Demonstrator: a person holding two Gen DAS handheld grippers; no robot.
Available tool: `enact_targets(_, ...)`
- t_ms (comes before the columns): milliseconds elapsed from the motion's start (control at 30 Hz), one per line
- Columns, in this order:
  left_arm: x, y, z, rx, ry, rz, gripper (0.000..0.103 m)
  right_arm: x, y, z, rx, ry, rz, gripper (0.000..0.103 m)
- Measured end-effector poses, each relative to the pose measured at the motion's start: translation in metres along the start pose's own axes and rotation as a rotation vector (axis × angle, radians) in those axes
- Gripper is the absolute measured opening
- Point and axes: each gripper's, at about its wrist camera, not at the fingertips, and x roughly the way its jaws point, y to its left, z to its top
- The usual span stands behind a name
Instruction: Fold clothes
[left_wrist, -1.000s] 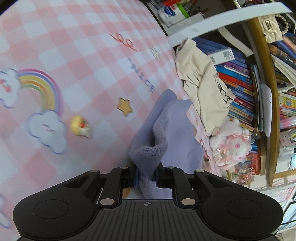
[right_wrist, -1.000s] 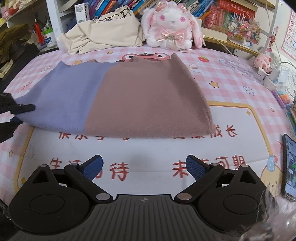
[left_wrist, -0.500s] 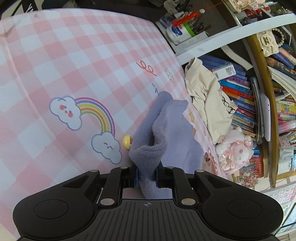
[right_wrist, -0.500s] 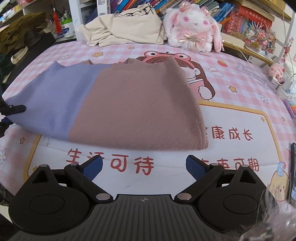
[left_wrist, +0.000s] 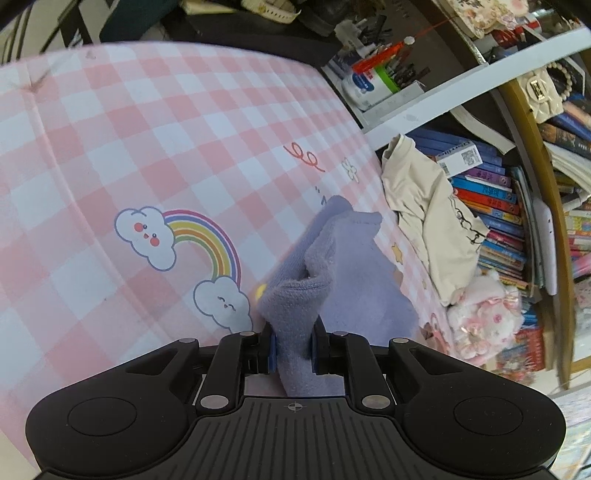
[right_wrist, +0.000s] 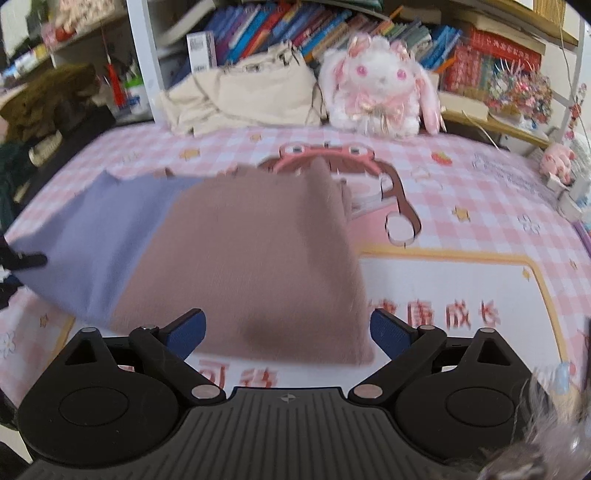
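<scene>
Left claw (left_wrist: 291, 349) pinching lilac corner of fuzzy lilac-and-brown folded garment (right_wrist: 236, 258); right claw (right_wrist: 288, 330) spread, empty. Risk: one-corner pull skews the fold, or fabric slips.

Crammed bookshelves (right_wrist: 332, 33) behind a pink checked table mat (left_wrist: 110, 147).

Place: a home, likely a child's bedroom or study.
Surface: pink checked mat (left_wrist: 147, 147) printed with a rainbow (left_wrist: 207, 236).
Shelves: crammed bookshelf (right_wrist: 332, 26) behind.
Toys: plush rabbit (right_wrist: 380, 85) beside a cream garment (right_wrist: 251, 96).
</scene>
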Motion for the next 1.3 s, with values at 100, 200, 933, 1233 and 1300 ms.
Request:
enact_targets(100, -0.003, -0.011, -0.005, 0.028, -0.036, 0.044, 0.015, 0.006, -0.014, 0.01, -0.011, -0.033, 0.035, 0.09)
enact_targets(200, -0.006, -0.019, -0.009, 0.049, -0.07, 0.077, 0.015, 0.022, -0.029, 0.021, -0.028, -0.039, 0.066, 0.088)
enact_targets(933, -0.039, -0.121, -0.051, 0.266, -0.316, 0.161, 0.011, 0.097, -0.108, 0.042, 0.043, 0.064, 0.433, 0.025)
enact_targets(1233, -0.045, -0.235, -0.106, 0.682, -0.293, 0.035, 0.011, 0.102, -0.116, 0.043, 0.058, 0.07, 0.477, 0.025)
enact_targets(1300, -0.039, -0.257, -0.13, 0.795, -0.267, 0.014, 0.011, 0.103, -0.118, 0.043, 0.065, 0.074, 0.484, 0.025)
